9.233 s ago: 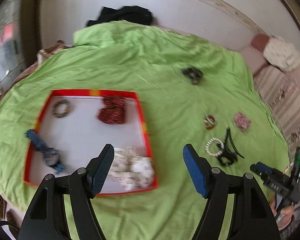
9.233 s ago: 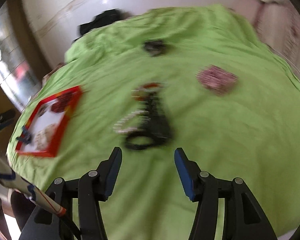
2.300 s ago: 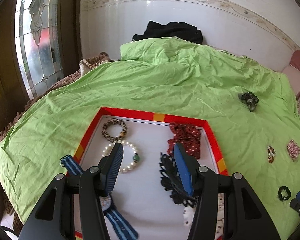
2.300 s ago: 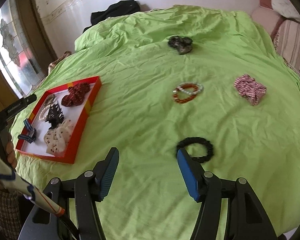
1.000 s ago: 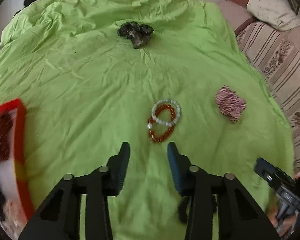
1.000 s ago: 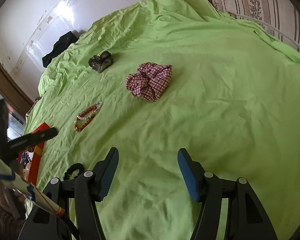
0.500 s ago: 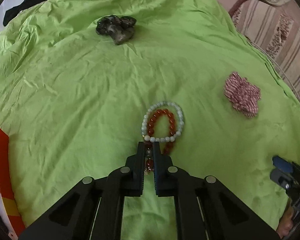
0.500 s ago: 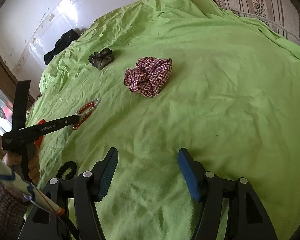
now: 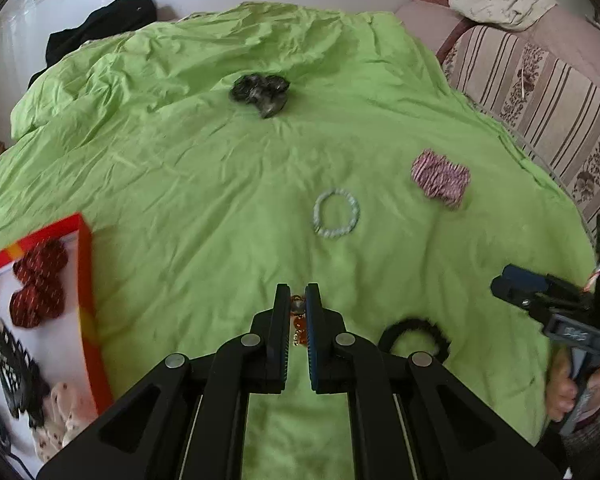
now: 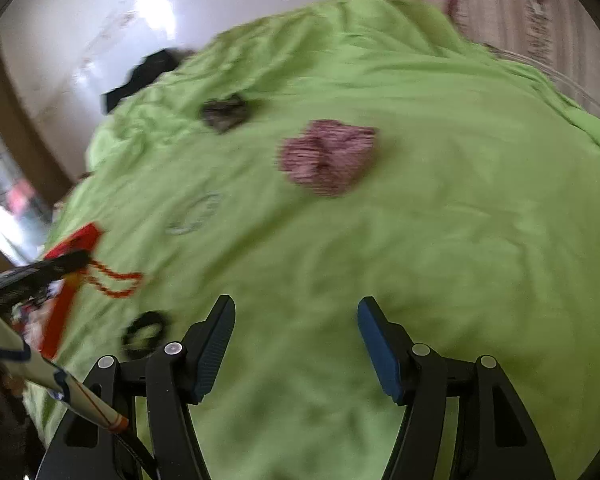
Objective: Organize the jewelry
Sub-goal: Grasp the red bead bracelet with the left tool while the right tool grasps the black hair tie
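Left wrist view: the left tongs [image 9: 298, 300] are clamped tight on the orange bead bracelet [image 9: 298, 322], which sits pinched between the two pads with a few beads dangling in the gap. Straight ahead at 12 o'clock, the pale bead bracelet [image 9: 336, 213] lies flat on the green bedsheet [image 9: 180, 168], well apart from the tongs. The pink checked scrunchie [image 9: 440, 179] is out at 2 o'clock and the dark scrunchie [image 9: 260, 90] is further up the bed near 12. A black hair tie [image 9: 414, 338] lies just beside the tongs at 3 o'clock. The red-rimmed tray [image 9: 90, 280] is at 9 o'clock, holding a red scrunchie [image 9: 38, 288], a black claw clip [image 9: 14, 364] and a white spotted scrunchie [image 9: 70, 408]. The right tongs [image 9: 512, 284] poke in from the 3 o'clock edge.

Right wrist view, pretty blurry: the right tongs [image 10: 296, 344] are spread wide with nothing between them, over bare sheet. The left tongs [image 10: 74, 262] show up at 9 o'clock with the orange bracelet [image 10: 114, 280] hanging off their tip, close to the tray's red edge [image 10: 62, 304]. The hair tie [image 10: 146, 334] is at about 8 o'clock, the pink scrunchie [image 10: 328, 156] at 12.
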The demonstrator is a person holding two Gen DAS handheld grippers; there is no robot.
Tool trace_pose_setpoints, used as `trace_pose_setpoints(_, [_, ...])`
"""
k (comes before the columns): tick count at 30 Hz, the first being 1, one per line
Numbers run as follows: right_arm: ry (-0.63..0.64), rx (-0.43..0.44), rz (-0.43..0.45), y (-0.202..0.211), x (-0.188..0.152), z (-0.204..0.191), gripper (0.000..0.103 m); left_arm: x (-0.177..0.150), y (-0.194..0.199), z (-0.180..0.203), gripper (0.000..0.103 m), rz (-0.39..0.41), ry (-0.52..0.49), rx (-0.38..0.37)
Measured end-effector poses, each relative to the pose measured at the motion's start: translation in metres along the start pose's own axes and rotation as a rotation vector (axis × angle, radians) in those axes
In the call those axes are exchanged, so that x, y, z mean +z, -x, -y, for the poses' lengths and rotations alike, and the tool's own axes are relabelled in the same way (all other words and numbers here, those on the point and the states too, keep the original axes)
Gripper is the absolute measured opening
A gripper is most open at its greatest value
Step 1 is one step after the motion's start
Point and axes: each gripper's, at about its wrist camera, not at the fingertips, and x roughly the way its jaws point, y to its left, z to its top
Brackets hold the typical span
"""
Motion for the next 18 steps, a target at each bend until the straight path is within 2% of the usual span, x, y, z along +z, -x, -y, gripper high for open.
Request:
trace_pose_setpoints(4, [0.076, 0.055, -0.064, -0.012, -0.003, -0.029, 0.068, -0.014, -0.014, -0.011, 0.007, -0.054, 0.058, -0.021])
trace_pose_setpoints(10, [0.159, 0.058, -0.131, -0.036, -0.011, -0.063, 0.068, -0.027, -0.034, -0.024, 0.007, -0.106, 0.149, -0.087])
trace_pose_setpoints(14, [0.186, 0.04, -0.149, -0.046, -0.018, -0.074, 0.065, -0.03, -0.042, -0.024, 0.007, -0.115, 0.168, -0.102])
trace_pose_setpoints(15, [0.186, 0.035, -0.148, -0.048, -0.018, -0.075, 0.064, -0.03, -0.043, -0.024, 0.008, -0.115, 0.168, -0.103])
trace_pose_setpoints(18, [0.182, 0.021, -0.152, -0.05, -0.019, -0.077, 0.049, -0.029, -0.046, -0.022, 0.012, -0.11, 0.182, -0.11])
